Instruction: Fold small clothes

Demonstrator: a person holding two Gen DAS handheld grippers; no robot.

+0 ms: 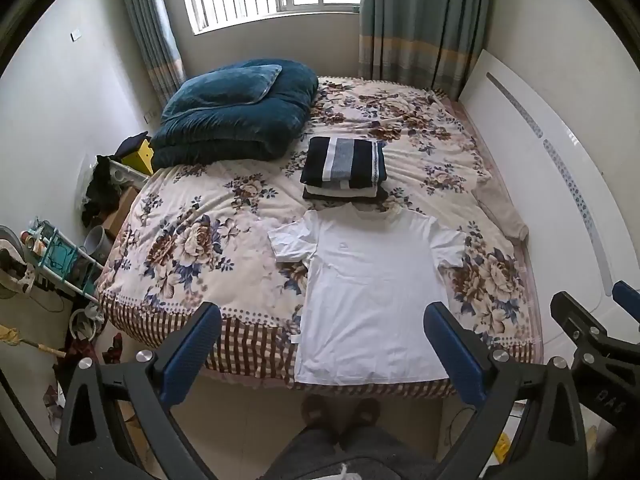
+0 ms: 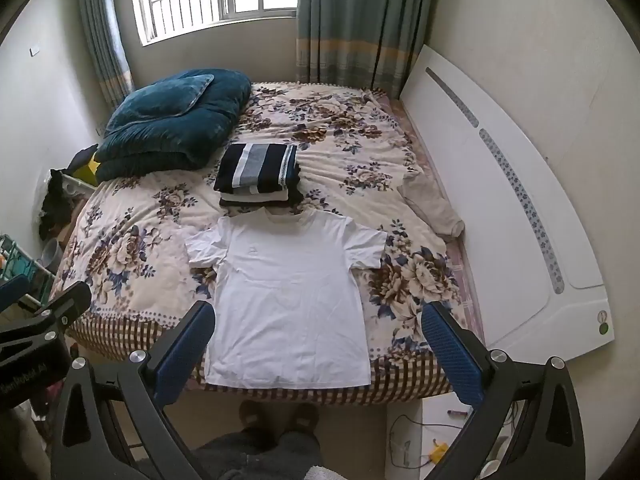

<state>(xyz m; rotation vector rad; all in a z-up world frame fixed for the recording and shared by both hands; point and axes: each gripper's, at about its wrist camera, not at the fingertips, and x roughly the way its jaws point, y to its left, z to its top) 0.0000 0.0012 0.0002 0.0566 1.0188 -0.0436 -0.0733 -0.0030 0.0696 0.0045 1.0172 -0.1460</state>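
White T-shirt (image 2: 288, 300) lies flat on the bed, apparently well below the wide-open right gripper (image 2: 320, 344).

White short-sleeved T-shirt (image 1: 372, 300) (image 2: 292, 300): spread flat, front up, on the floral bedspread (image 1: 192, 240) (image 2: 132, 248), collar toward 12 o'clock, hem at the bed's near edge toward 6 o'clock, sleeves out toward 9 and 3 o'clock. Small pale mark on the chest. Lightly creased. At 12 o'clock, just beyond the collar: stack of folded clothes (image 1: 344, 164) (image 2: 258, 174), navy, grey and white striped piece on top.
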